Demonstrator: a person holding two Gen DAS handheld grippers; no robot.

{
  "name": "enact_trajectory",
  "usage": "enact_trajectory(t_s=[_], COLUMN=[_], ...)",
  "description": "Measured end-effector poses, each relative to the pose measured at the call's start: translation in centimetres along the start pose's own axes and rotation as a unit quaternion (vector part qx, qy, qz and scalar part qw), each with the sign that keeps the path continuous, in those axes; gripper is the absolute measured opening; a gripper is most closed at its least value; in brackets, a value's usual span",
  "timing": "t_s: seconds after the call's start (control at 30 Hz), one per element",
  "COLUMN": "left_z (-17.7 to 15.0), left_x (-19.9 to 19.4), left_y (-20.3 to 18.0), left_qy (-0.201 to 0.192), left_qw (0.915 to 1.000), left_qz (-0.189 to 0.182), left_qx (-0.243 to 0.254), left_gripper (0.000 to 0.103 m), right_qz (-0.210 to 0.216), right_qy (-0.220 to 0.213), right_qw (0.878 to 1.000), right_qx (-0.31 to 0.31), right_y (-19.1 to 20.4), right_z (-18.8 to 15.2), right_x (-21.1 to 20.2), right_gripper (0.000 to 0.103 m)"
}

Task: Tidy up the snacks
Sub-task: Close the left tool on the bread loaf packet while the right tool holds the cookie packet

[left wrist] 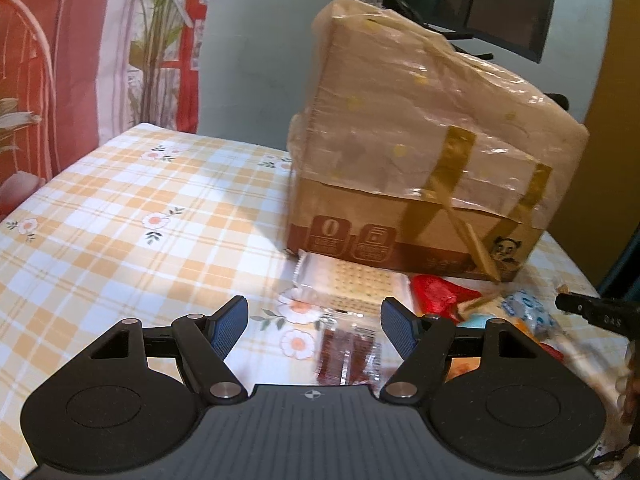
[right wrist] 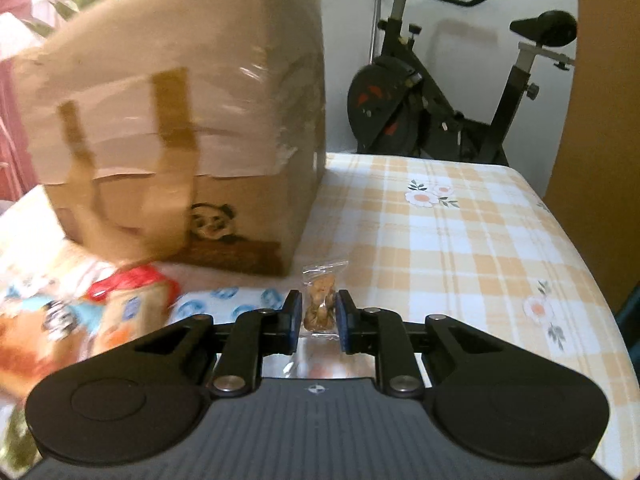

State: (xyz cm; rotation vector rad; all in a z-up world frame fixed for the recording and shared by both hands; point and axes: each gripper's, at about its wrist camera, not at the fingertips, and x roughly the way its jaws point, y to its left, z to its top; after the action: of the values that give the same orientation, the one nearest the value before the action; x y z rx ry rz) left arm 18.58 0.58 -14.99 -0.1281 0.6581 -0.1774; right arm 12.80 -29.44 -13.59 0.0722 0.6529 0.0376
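A big cardboard box [left wrist: 420, 152] wrapped in clear plastic stands on the checked tablecloth [left wrist: 120, 216]; it also shows in the right wrist view [right wrist: 180, 120]. Snacks lie in front of it: a cracker pack [left wrist: 352, 284], a clear pack of red strips [left wrist: 346, 354], a red wrapper [left wrist: 436, 294] and blue-white packs [left wrist: 528, 312]. My left gripper [left wrist: 314, 322] is open above the red strip pack. My right gripper [right wrist: 318, 314] is shut on a small clear packet of brown nuts [right wrist: 320, 300]. Its tip shows at the right edge of the left wrist view [left wrist: 592, 312].
An exercise bike [right wrist: 448, 92] stands behind the table at the right. A plant [left wrist: 156, 40] and red-white curtain [left wrist: 60, 60] are at the back left. A pile of colourful snack packs [right wrist: 60, 320] lies left of my right gripper. The tablecloth [right wrist: 460, 240] extends right.
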Motion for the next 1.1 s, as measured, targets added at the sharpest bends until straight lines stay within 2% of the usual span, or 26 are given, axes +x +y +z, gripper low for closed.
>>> enact_trajectory(t_s=[0.17,0.3,0.6,1.0,1.1], left_z=[-0.2,-0.4,-1.2,-2.6,-2.8], left_x=[-0.4,-0.8,0.4,2.4,2.7], left_y=[-0.8,-1.6,-4.8,-6.4,-6.3], left_qy=[0.005,0.006,0.034,0.065,0.063], left_qw=[0.9997,0.9989,0.9943,0.9907,0.9909], left_qz=[-0.023,-0.046,-0.097,-0.111,-0.113], left_qx=[0.002,0.006,0.030,0.042,0.037], left_gripper=[0.075,0.075,0.076,0.076,0.081], right_qz=[0.030,0.039,0.067,0.078,0.082], right_qy=[-0.035,-0.048,-0.044,-0.055,-0.060], right_qw=[0.999,0.998,0.996,0.995,0.994], right_qx=[0.022,-0.001,-0.030,-0.042,-0.046], right_y=[1.7,3.7,6.1,6.5,6.6], right_z=[-1.5,-1.9,-3.2,-4.5,-4.7], right_x=[-3.4,-4.3,-4.2,-3.8,-3.7], right_gripper=[0.020,0.020,0.020,0.020,0.020])
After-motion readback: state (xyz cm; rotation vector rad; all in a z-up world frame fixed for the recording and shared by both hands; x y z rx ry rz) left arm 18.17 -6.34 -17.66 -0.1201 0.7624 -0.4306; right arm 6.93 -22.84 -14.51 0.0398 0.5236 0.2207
